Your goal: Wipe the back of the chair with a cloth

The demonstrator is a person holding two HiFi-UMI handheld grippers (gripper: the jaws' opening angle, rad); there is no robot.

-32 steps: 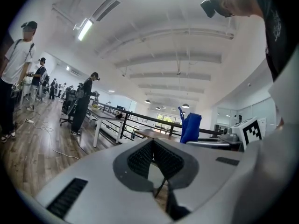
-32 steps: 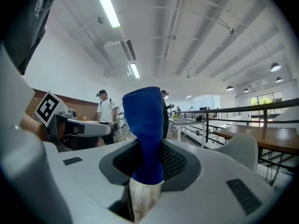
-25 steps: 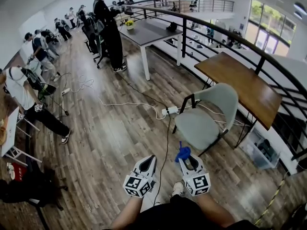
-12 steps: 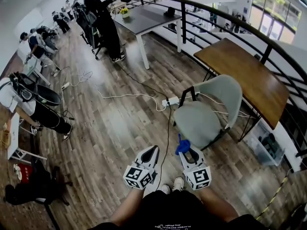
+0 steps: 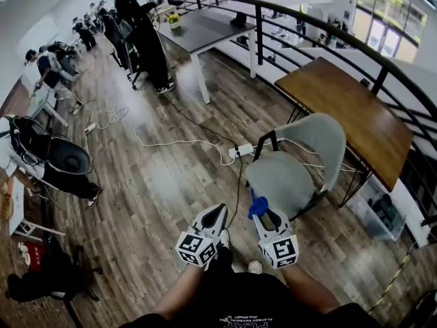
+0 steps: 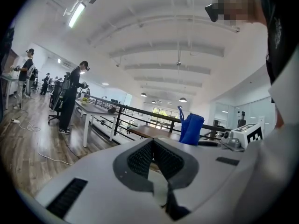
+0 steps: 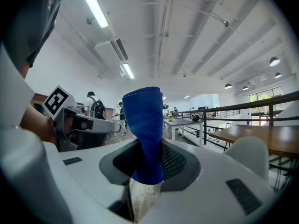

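Chair [image 5: 283,176]: one unit, grey seat and grey backrest on a dark frame. It stands ahead and to the right of the person, with the backrest on the side toward the wooden table [image 5: 341,115] and close to that table's edge.

Cloth [image 5: 257,206]: one piece, blue. It is clamped between the jaws of the right gripper [image 5: 266,215] and stands upright above them. It is near the front edge of the seat and not touching the chair.

Grippers: two.
- The right gripper is closed on the lower end of the cloth [image 7: 144,129].
- The left gripper [image 5: 217,214] has its jaws together at the tips with nothing between them, as the left gripper view confirms [image 6: 153,155].
- Both are held low in front of the person's body, side by side, pointing forward toward the chair.

Tables: two. The wooden one is beside the chair and a grey one [image 5: 205,33] stands farther back.

Clearances:
- A black railing [image 5: 307,29] runs behind both tables.
- Plank floor [image 5: 157,183] lies open to the left of the chair.
- One white power strip [image 5: 242,149] lies just beside the chair's front left, with cables trailing across the floor.
- Several people stand well apart at the far left.
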